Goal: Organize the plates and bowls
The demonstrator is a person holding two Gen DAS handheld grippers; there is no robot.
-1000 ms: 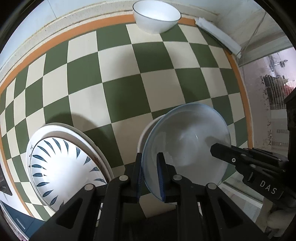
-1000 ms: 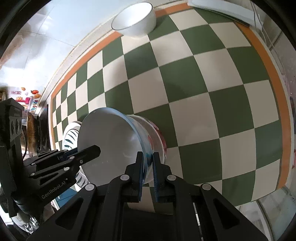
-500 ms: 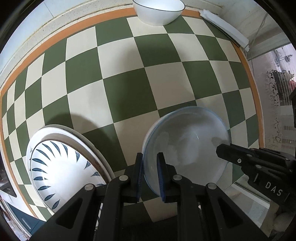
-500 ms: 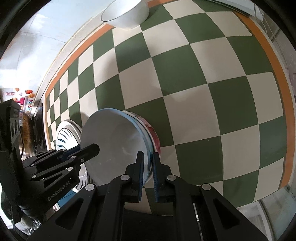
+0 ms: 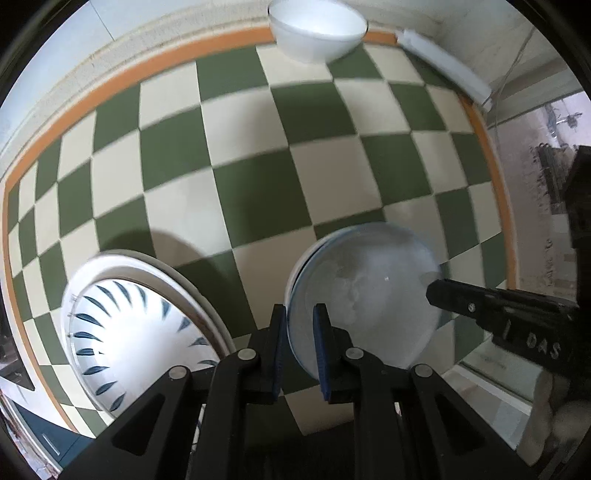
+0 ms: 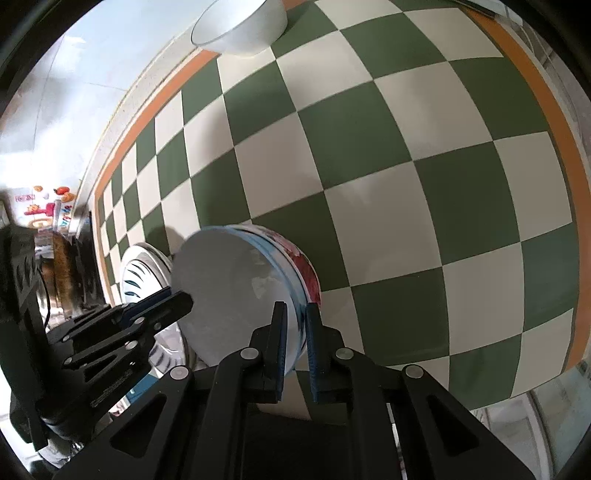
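Both grippers, left (image 5: pixel 300 349) and right (image 6: pixel 295 345), are pinching opposite rims of my bowl stack (image 5: pixel 364 295) above the checkered cloth (image 5: pixel 258 177); next I am needing a level set-down.

White letters "DAS" stand on the right claw (image 5: pixel 436 291)

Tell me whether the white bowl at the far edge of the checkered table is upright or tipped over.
Upright. The white bowl sits on its base at the table edge with its rim facing up.
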